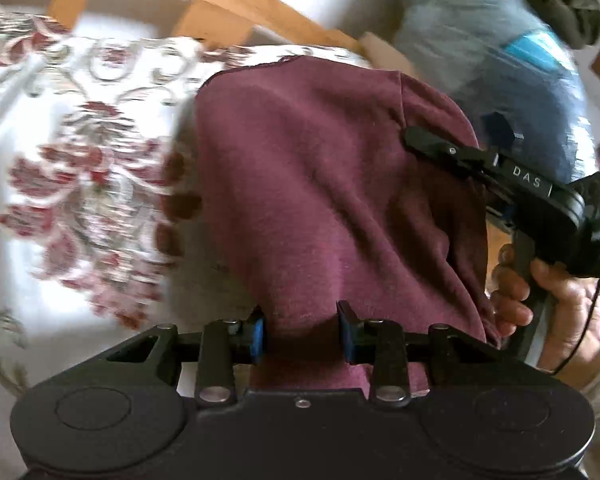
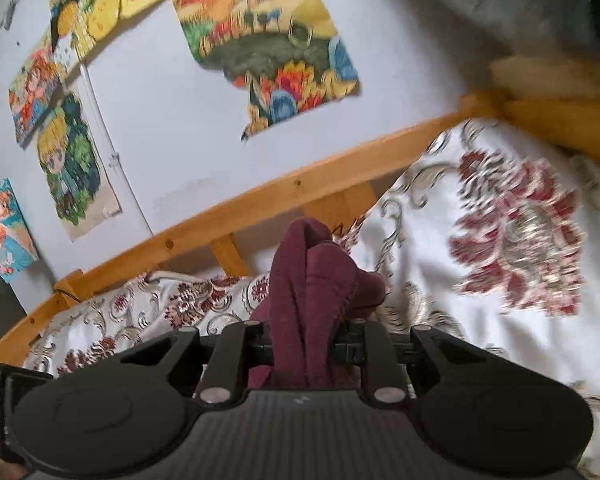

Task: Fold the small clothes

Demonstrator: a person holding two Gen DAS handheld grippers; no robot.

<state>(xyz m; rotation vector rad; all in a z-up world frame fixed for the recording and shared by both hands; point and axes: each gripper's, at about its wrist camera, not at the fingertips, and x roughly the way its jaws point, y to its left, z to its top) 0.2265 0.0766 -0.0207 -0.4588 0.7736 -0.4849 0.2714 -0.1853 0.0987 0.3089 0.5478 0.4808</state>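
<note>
A maroon garment (image 1: 320, 184) hangs stretched above the floral bedspread (image 1: 80, 168). My left gripper (image 1: 302, 334) is shut on its near edge, cloth bunched between the blue pads (image 1: 258, 334). My right gripper (image 1: 414, 136) shows at the right in the left wrist view, held by a hand (image 1: 540, 292), pinching the garment's far right edge. In the right wrist view the right gripper (image 2: 306, 344) is shut on a bunched fold of the maroon garment (image 2: 312, 280) that stands up between its fingers.
A wooden bed rail (image 2: 260, 204) runs behind the bedspread (image 2: 480, 280). Cartoon posters (image 2: 268, 48) hang on the white wall. The person's blue jeans (image 1: 500, 60) are at the upper right in the left wrist view.
</note>
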